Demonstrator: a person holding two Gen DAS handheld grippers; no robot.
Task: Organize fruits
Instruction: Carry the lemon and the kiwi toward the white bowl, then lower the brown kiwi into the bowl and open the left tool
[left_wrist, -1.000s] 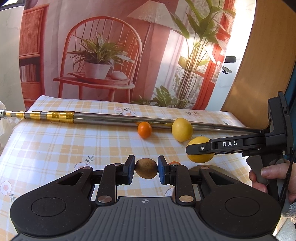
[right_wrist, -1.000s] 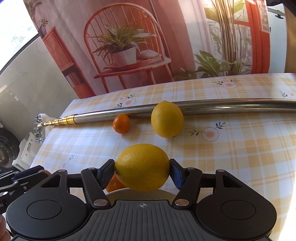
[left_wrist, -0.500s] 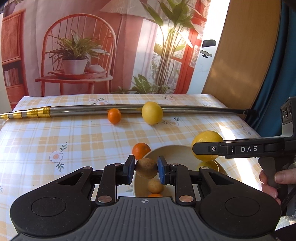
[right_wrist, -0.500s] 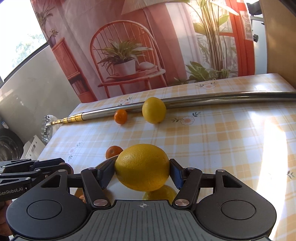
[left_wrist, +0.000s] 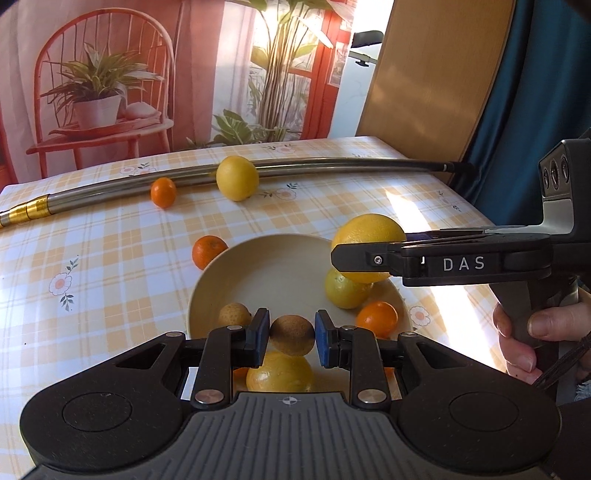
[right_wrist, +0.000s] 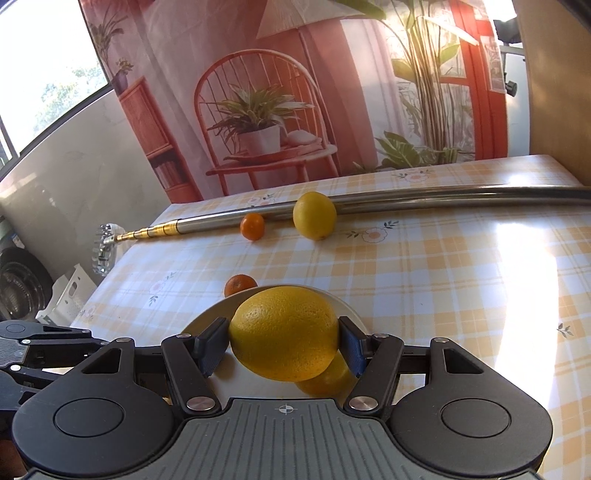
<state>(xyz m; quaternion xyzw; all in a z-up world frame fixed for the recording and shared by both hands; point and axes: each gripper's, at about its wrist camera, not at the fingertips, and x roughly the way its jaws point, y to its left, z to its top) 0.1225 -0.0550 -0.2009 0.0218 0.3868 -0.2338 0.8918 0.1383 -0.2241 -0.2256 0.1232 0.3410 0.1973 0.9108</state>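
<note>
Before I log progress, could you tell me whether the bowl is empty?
Not empty: the bowl already holds a lemon, a small orange and other fruit.

the left gripper body covers the bowl's near rim at 6 o'clock, and most of a yellow fruit under it. the metal pole runs off frame at 9 o'clock. in the right wrist view the held orange hides most of the bowl.

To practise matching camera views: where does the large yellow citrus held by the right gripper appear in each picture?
Left wrist view: large yellow citrus at right of centre, over the bowl, clamped by the right gripper.
Right wrist view: low centre, between the fingers.
Shared landmark: the metal pole.
</note>
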